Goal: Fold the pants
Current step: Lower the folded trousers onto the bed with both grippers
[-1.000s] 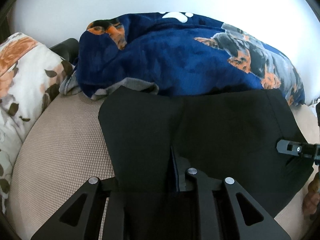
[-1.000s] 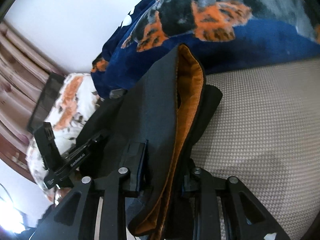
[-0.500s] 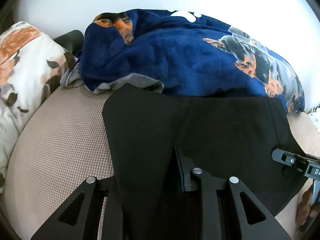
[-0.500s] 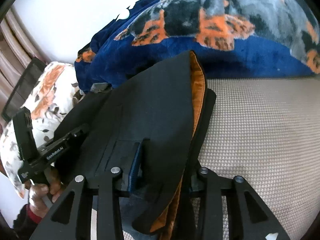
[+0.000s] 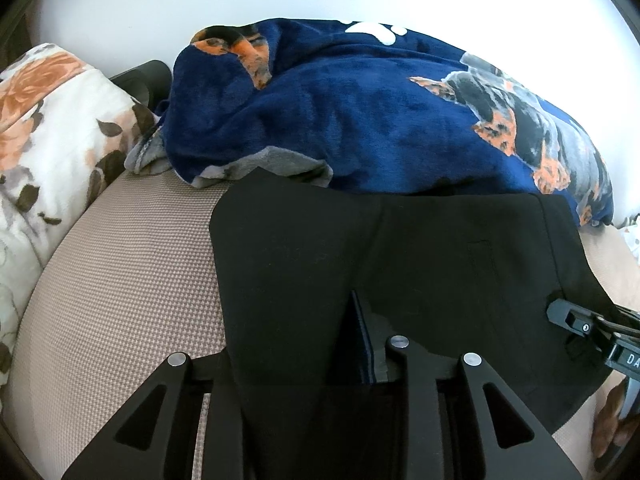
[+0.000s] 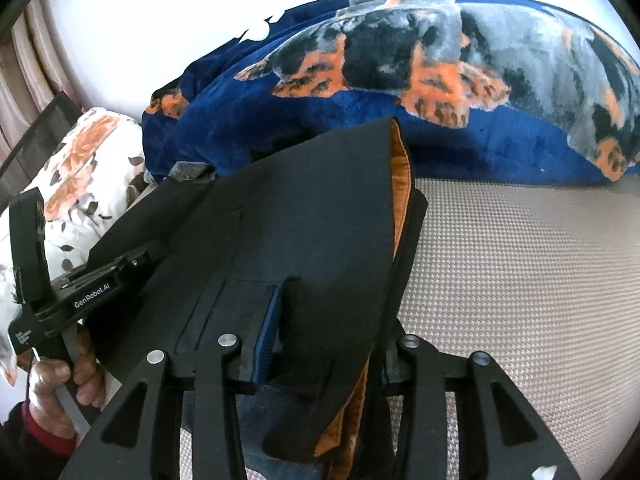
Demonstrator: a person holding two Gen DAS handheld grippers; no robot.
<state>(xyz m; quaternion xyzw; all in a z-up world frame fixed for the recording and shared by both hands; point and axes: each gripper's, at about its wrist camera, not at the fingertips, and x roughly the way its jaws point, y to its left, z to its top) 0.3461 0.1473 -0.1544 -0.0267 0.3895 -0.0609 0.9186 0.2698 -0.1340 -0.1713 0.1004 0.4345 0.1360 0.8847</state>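
Lying flat on the beige woven bed cover point(image 5: 112, 280), your black pants point(image 5: 420, 260) sat with their far edge against the blue dog-print blanket point(image 5: 360, 112), the floral pillow point(image 5: 52, 128) off to the left.

- Left tool point(image 5: 304, 344): jaws were opening, with the near edge of the pants between them; whether the pads pressed the cloth could not be told.
- Right tool point(image 6: 324, 336): jaws parted, with the layered waist end and its orange lining point(image 6: 400, 184) standing between them; contact likewise could not be told.
- Handling, as judged: soft, light, limp cloth in several layers, likely to sag and slide apart, the smooth lining especially.
- Hold, as judged: you would do best pinching all layers together at the two near corners, close to the thick waistband seam.
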